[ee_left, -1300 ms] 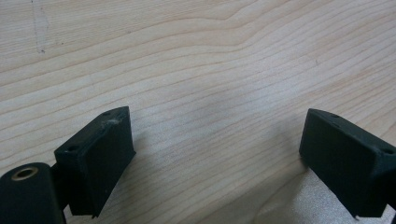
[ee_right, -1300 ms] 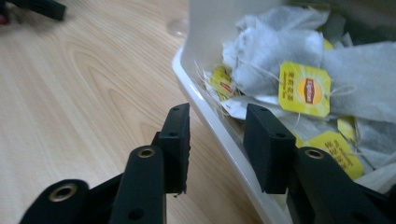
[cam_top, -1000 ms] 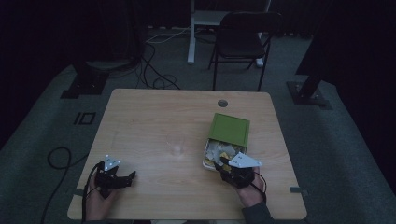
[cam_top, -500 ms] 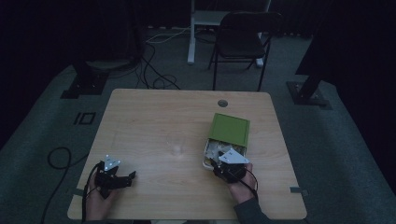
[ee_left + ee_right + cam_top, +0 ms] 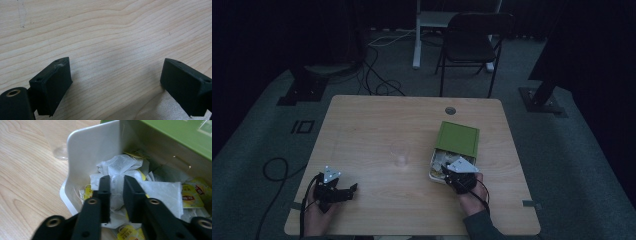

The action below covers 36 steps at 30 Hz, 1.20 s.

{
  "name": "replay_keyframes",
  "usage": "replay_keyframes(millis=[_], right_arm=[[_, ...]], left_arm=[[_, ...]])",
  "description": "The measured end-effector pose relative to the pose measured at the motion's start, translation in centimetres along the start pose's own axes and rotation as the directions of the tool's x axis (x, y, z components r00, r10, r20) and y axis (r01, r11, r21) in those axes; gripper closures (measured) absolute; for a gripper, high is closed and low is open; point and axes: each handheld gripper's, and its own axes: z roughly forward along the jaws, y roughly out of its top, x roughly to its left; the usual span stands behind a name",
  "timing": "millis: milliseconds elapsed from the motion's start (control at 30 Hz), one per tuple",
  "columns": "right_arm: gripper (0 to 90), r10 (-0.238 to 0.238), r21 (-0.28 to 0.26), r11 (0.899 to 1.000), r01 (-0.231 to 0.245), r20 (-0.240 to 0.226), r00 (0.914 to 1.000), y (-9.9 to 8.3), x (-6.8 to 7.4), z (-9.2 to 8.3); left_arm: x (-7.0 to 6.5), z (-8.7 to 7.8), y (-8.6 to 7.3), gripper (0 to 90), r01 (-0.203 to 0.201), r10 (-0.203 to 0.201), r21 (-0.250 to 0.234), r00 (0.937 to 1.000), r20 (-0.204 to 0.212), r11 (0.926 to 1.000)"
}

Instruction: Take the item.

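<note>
My right gripper (image 5: 113,182) is inside the white box (image 5: 87,147) at the table's near right, jaws pinching a tea bag (image 5: 117,170) between them. Left gripper (image 5: 337,192) rests spread, well apart, near left.

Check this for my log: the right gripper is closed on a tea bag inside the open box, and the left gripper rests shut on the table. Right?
Not quite: the left gripper is open, jaws wide apart over bare table, per the left gripper view. The right gripper does pinch a tea bag in the box.
</note>
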Motion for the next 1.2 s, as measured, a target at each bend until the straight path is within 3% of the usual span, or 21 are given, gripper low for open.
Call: replay_keyframes(millis=[133,367,667,1200], right_arm=[[88.8,0.012,-0.011,1.000,-0.012,0.004,0.9999,0.2,-0.5,-0.6],[89.2,0.021,-0.045,0.999,-0.021,0.005,0.9998,0.7,-1.3,-1.8],[89.2,0.033,-0.083,0.996,-0.036,-0.037,0.9988,1.8,-2.3,-4.1],[89.4,-0.012,-0.125,0.992,0.002,-0.082,0.9965,3.5,-1.4,-6.2]], left_arm=[[0.0,0.0,0.0,10.6,0.000,0.000,0.000,1.0000,0.000,1.0000],[0.0,0.0,0.0,10.6,0.000,0.000,0.000,1.0000,0.000,1.0000],[0.0,0.0,0.0,10.6,0.000,0.000,0.000,1.0000,0.000,1.0000],[0.0,0.0,0.0,10.7,0.000,0.000,0.000,1.0000,0.000,1.0000]])
